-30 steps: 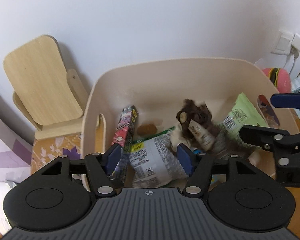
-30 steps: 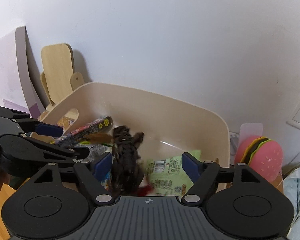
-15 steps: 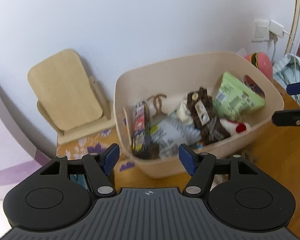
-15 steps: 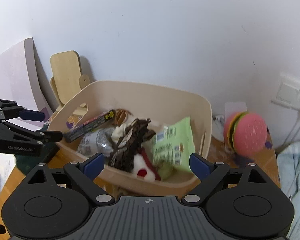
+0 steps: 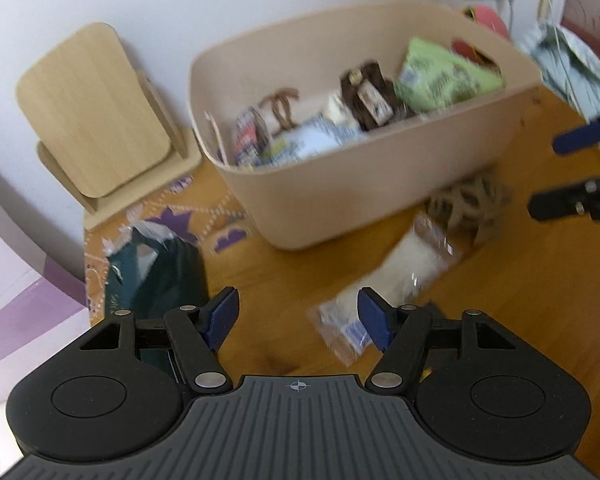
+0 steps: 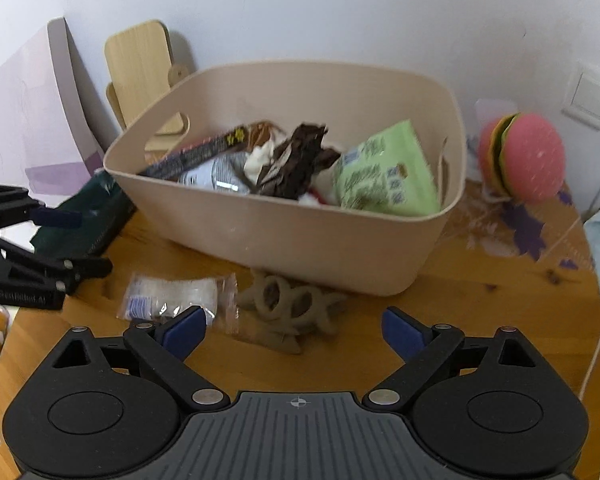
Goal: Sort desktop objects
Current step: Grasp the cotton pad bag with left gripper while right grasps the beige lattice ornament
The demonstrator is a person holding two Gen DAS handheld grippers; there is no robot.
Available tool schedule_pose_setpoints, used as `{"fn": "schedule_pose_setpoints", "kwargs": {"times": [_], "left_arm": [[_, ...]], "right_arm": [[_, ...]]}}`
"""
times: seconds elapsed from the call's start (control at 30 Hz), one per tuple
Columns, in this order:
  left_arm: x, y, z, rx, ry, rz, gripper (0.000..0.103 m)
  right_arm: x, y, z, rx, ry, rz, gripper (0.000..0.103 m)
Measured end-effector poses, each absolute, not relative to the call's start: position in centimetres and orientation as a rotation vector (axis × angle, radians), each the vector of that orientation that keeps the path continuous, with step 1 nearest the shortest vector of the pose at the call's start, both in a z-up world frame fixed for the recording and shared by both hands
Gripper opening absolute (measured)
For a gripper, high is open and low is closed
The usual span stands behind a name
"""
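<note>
The right gripper [image 6: 292, 330] has just been opening its jaws wide, and nothing is between them. The left gripper [image 5: 298, 316] is open too and holds nothing. Just past the fingers on the smooth wooden table [image 6: 480, 320] lie a crinkly clear packet [image 6: 176, 294] and a knotted tan rope toy [image 6: 290, 308], side by side, touching. Behind them stands a round-cornered beige tub [image 6: 300, 240] full of things: a shiny green bag [image 6: 384, 178], a dark brown wrapper [image 6: 296, 160]. A pink squishy burger [image 6: 524, 158] sits by the white wall [image 6: 300, 12].
</note>
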State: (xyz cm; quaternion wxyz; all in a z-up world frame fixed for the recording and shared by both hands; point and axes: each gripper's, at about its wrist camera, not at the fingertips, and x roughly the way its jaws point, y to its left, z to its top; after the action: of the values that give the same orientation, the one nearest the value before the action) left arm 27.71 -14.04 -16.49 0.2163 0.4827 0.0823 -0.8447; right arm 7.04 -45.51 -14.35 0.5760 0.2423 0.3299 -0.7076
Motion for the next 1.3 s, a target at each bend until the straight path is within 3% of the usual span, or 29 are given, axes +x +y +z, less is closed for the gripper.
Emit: {"fn": "schedule_pose_setpoints", "kwargs": {"times": [0.6,0.9,1.07,1.2,1.23,1.3], "left_arm": [[24.7,-13.8,-20.7,1.523,0.124,-2.522,0.067],[23.2,-13.4,-21.7,1.575,0.160,-2.595,0.069],[23.0,-13.6,-22.1,1.559,0.267,-2.609,0.069],[22.9,-13.3,-22.2,1.559,0.264,-2.613,0.068],[22.9,-13.3,-22.2,1.557,0.268,-2.610,0.064],[22.9,-13.1,-22.0,1.551,0.275,-2.609,0.054]], "right_arm": [[6.1,-50.0,-18.9,0.693,0.860,-1.673,0.096],[5.0,-50.8,-20.1,0.712,0.879,-1.700,0.096],[5.1,-50.5,-20.5,0.686,0.892,-1.696,0.085],[5.1,-50.1,-20.5,0.649,0.893,-1.701,0.068],[5.2,-50.0,-20.6,0.640,0.894,-1.706,0.062],[5.4,-49.7,-20.7,0.618,0.901,-1.715,0.061]]}}
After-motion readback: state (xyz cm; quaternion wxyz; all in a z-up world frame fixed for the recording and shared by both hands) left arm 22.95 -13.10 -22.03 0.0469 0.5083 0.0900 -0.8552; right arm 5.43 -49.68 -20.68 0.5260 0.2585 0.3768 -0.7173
